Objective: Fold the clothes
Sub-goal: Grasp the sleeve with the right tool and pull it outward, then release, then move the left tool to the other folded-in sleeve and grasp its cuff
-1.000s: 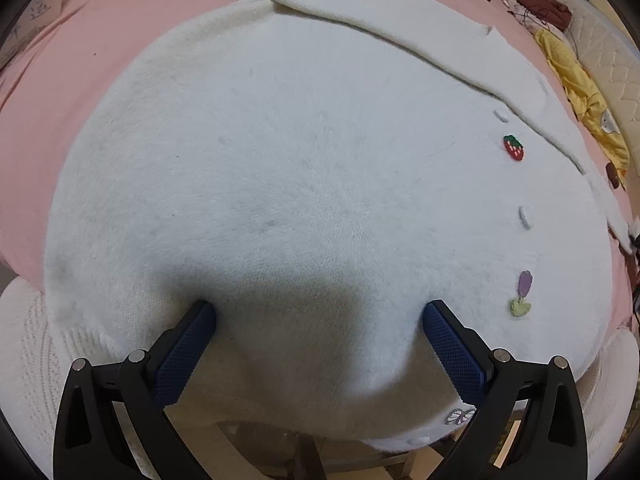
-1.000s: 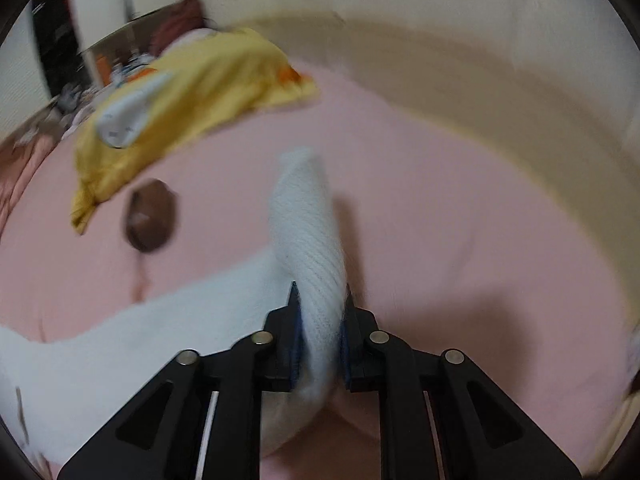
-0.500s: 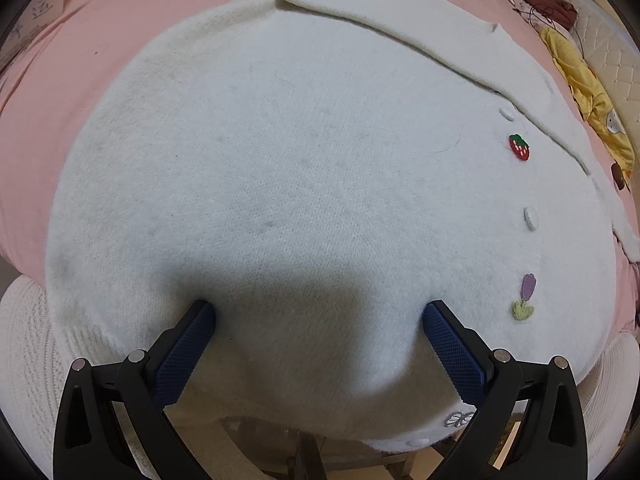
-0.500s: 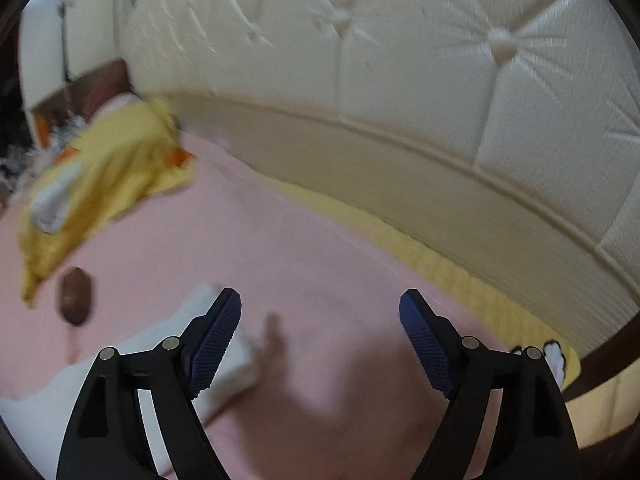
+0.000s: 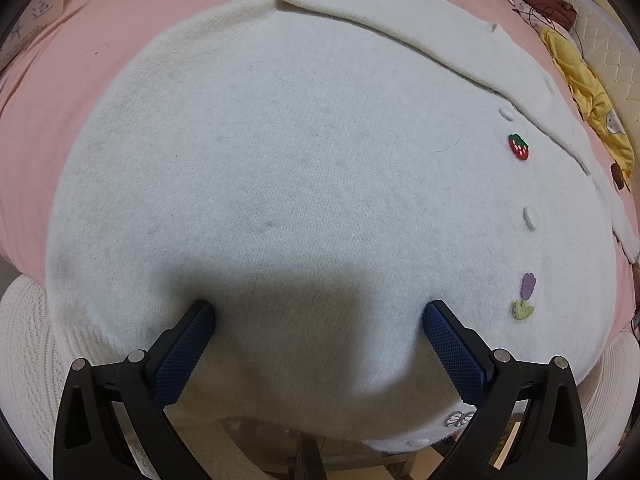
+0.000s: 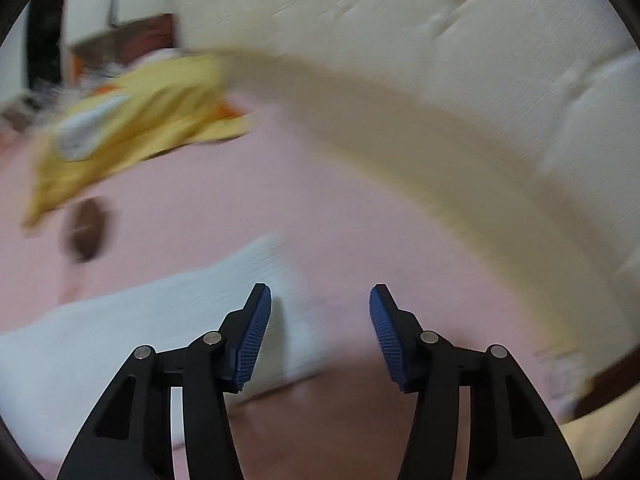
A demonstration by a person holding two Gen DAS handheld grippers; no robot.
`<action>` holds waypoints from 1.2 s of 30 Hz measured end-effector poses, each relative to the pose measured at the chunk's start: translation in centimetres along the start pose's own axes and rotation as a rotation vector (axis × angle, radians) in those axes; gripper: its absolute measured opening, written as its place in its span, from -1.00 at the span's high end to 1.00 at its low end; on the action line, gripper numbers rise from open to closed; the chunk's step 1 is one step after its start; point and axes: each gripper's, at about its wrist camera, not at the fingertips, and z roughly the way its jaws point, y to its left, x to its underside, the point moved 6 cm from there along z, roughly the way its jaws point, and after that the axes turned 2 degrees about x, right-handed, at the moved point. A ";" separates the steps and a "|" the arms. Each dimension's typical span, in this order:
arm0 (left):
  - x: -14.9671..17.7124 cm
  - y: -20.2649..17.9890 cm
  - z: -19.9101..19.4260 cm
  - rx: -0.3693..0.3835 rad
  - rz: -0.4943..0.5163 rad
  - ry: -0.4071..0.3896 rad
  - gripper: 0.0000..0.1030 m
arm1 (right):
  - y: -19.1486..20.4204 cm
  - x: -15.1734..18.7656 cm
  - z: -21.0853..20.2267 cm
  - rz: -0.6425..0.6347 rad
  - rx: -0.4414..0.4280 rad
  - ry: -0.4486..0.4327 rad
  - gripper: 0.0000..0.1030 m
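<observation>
Your left claw (image 5: 319, 312) is spread wide, tips pressing the white cardigan (image 5: 312, 168); your right claw (image 6: 320, 304) gapes, released, above its sleeve (image 6: 168, 312).

Left gripper (image 5: 319, 322) fingers spread wide, pressed on the white cardigan (image 5: 300, 180) flat on the pink bed (image 5: 100, 32); strawberry patch (image 5: 518, 146) at 2 o'clock.

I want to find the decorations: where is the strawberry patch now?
In the left wrist view, the strawberry patch sits at the right side of the white cardigan, between two white buttons, above the purple tulip patch.
</observation>
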 end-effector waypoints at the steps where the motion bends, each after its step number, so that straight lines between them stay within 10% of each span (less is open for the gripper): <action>1: 0.0 0.0 0.0 0.001 0.000 -0.001 -1.00 | -0.4 -0.5 -0.8 -0.002 0.008 -0.012 -0.02; 9: 0.4 0.0 -0.3 0.009 0.004 -0.017 -1.00 | 5.8 -1.2 -14.9 -0.106 -0.074 -0.123 -0.37; 13: 0.6 -0.1 -0.4 0.011 0.009 -0.023 -1.00 | 12.1 2.6 -24.2 -0.104 -0.283 -0.047 -0.39; 19: 1.4 -0.6 -0.4 0.010 0.032 -0.044 -1.00 | 18.9 10.7 -34.1 -0.175 -0.328 0.034 -0.39; 36: 4.3 1.6 0.0 0.033 0.061 -0.051 -1.00 | 24.2 19.7 -44.9 -0.337 -0.406 0.004 -0.39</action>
